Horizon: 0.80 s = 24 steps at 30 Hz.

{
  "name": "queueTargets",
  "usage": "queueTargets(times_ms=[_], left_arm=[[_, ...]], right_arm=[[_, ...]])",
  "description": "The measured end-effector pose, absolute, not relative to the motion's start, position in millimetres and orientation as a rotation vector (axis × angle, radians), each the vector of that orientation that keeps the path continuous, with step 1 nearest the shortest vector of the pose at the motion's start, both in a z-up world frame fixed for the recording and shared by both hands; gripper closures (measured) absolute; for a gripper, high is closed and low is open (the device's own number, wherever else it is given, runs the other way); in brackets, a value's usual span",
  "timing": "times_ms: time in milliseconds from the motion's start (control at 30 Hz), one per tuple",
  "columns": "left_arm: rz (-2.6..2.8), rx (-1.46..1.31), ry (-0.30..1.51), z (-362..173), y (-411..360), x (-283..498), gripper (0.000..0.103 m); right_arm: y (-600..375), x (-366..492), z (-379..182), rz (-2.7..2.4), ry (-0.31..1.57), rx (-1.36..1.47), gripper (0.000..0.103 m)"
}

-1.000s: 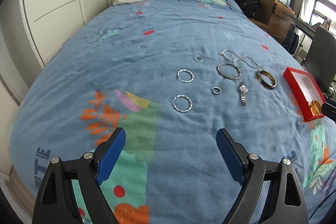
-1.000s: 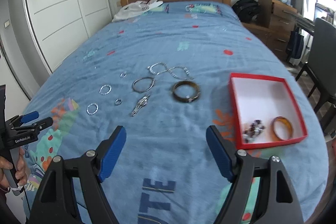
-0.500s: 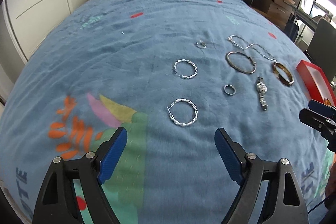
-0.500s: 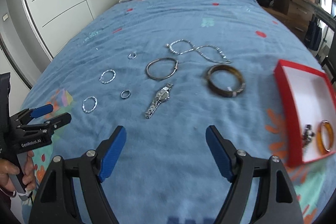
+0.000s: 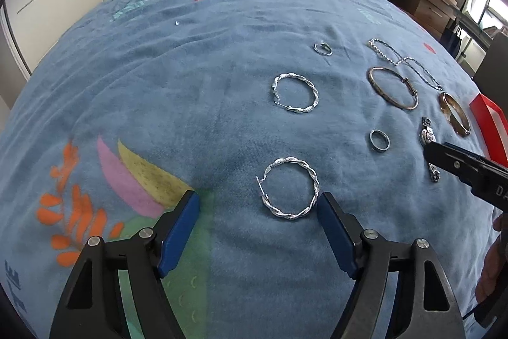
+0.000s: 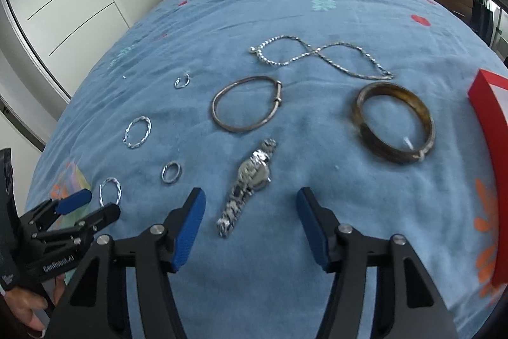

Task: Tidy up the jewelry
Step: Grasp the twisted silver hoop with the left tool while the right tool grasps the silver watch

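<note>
Nearly everything remains: both the left hand-held gripper (image 5: 257, 208) and the right hand-held gripper (image 6: 250, 207) gape unladen, with the twisted silver hoop earring (image 5: 288, 187), the silver metal wristwatch (image 6: 249, 185) and the other pieces lying on the blue bedspread (image 5: 197, 59) outside the red cardboard box (image 6: 490, 119).

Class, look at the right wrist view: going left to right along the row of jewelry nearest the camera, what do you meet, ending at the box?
Near twisted hoop earring → plain ring → wristwatch → brown bangle → red box.
</note>
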State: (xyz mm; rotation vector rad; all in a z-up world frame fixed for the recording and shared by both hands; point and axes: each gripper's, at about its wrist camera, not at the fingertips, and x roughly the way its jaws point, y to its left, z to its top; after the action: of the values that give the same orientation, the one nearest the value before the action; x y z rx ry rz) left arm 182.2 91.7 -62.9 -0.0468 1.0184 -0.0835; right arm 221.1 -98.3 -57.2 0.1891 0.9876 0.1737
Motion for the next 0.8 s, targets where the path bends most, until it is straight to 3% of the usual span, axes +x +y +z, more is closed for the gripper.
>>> queueTargets(times_ms=[200,433,600,800], left_arm=[[-0.072,-0.052,1.012,-66.0,88.4,184.2,0.033],[-0.068,-0.056,1.0,-65.8,87.1,183.9,0.049],[-0.074,-0.062,0.997,-64.6,89.4,185.2,0.063],[-0.096,-0.116,1.004,-61.8,97.9,184.3,0.086]], right_arm=[[-91.4,235.2,-60.9,0.166,0.997,0.178,0.06],[-95.3,237.4,-63.9,0.151,1.0,0.174,0.079],[-96.8,237.0,-64.0,0.164,1.001,0.159,0.08],[-100.1,236.2,-63.7,0.182,0.993,0.162,0.08]])
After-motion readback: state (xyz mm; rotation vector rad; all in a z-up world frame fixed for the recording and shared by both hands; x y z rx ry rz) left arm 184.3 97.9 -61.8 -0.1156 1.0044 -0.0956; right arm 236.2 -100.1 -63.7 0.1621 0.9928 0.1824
